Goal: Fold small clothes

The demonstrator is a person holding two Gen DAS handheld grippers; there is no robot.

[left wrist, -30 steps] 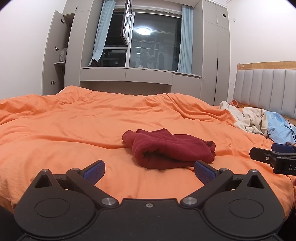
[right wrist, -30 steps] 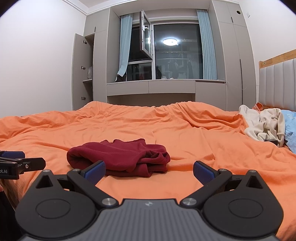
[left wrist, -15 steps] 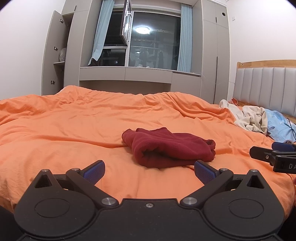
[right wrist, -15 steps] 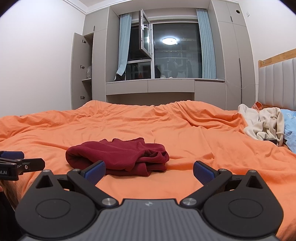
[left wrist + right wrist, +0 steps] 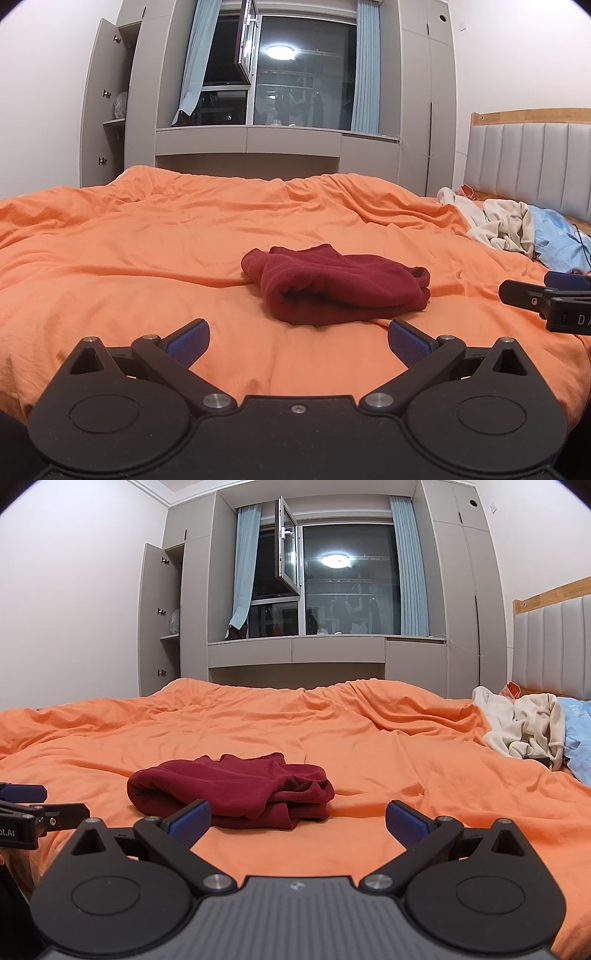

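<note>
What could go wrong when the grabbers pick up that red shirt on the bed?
The dark red garment lies bunched in layers, so a pinch may catch only the top layer and leave a crooked fold. The orange duvet under it is soft and wrinkled; the open left gripper or right gripper might grab bedding too.

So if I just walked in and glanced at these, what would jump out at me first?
Probably the dark red garment, bunched in a loose fold in the middle of the bright orange bedcover. Next, the two black grippers, left and right, held open just short of it, and the pale clothes heaped by the headboard.
</note>
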